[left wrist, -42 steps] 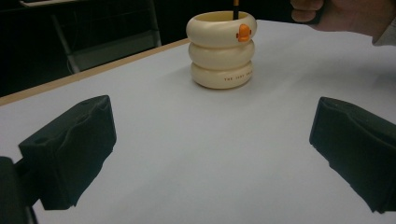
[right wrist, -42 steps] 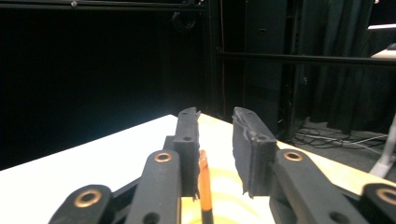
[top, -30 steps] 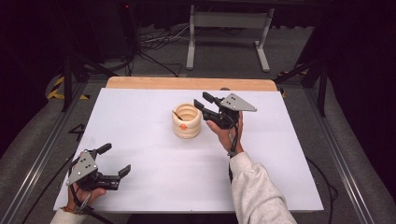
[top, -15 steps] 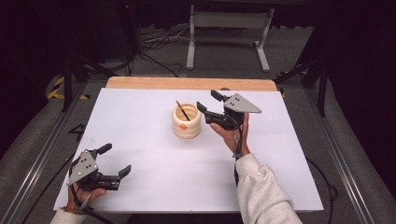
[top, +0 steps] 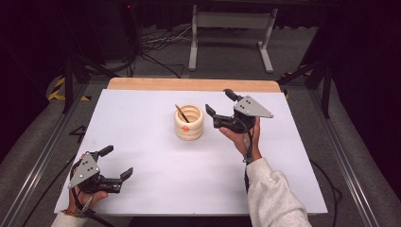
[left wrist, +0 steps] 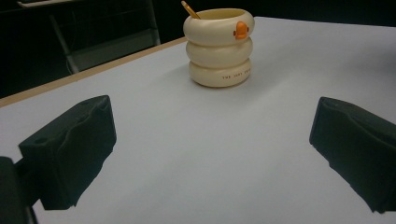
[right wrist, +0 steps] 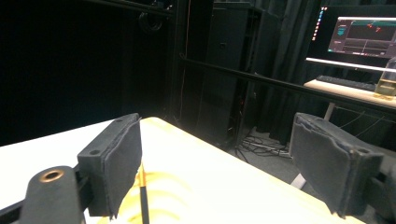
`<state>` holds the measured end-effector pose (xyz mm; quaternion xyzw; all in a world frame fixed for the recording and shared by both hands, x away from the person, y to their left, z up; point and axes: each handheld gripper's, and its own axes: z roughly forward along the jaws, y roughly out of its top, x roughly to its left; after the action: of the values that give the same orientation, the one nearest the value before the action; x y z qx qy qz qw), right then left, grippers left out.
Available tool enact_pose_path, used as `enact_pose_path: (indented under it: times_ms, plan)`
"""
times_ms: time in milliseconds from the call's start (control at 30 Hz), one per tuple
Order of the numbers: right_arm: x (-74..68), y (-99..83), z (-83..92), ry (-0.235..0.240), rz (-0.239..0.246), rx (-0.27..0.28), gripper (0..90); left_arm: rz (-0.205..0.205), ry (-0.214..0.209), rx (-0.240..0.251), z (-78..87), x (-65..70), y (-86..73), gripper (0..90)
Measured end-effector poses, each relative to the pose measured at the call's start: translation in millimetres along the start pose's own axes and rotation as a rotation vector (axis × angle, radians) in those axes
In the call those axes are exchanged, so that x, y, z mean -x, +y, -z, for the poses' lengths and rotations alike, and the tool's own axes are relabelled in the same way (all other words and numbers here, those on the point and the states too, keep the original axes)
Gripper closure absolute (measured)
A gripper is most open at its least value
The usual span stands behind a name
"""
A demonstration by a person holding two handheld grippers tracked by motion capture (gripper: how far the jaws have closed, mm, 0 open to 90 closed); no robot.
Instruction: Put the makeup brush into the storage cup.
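Note:
A cream ribbed cup point(top: 189, 122) with an orange mark stands mid-table on the white sheet point(top: 293, 156). A thin brown stick point(top: 181, 112) leans inside it. My right gripper point(top: 218, 101) hovers just right of the cup, apart from it. Its jaws have just been opening and stand open with nothing between them. The right gripper view looks along this gripper point(right wrist: 215, 154), with the cup rim point(right wrist: 163, 193) and the stick point(right wrist: 142, 196) low at its left. My left gripper point(top: 118, 161) rests open near the front left corner. The left gripper view faces the cup point(left wrist: 219, 46) and stick point(left wrist: 190, 9) between wide jaws.
A wooden strip point(top: 189, 84) borders the table's far side. Behind it stand a metal frame point(top: 227, 28) and floor cables point(top: 156, 42). Metal rails point(top: 42, 146) flank the table. A lit monitor point(right wrist: 359, 35) sits on a desk farther off.
The right gripper has drawn back to the right from above the cup and its jaws have spread wider. The stick stays in the cup. The left gripper has kept still.

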<state>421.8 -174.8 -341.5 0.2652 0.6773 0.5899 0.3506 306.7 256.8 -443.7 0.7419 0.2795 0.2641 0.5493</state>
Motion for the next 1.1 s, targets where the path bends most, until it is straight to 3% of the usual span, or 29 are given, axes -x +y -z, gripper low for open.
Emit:
enact_pose_path:
  times_ms: [400,567,1100]
  plan:
    - [-1.9,2.6,11.9,-0.034,0.056,0.001,7.9,-0.004,0.001,-0.001,-0.2,0.1,0.3,1.3]
    - [-3.7,3.1,16.9,-0.045,0.104,-0.012,8.1,-0.006,0.004,-0.002,0.2,0.4,0.4,1.4]
    - [2.9,3.9,37.4,-0.082,0.123,-0.021,8.8,-0.011,-0.001,-0.004,-0.3,0.8,0.5,1.2]
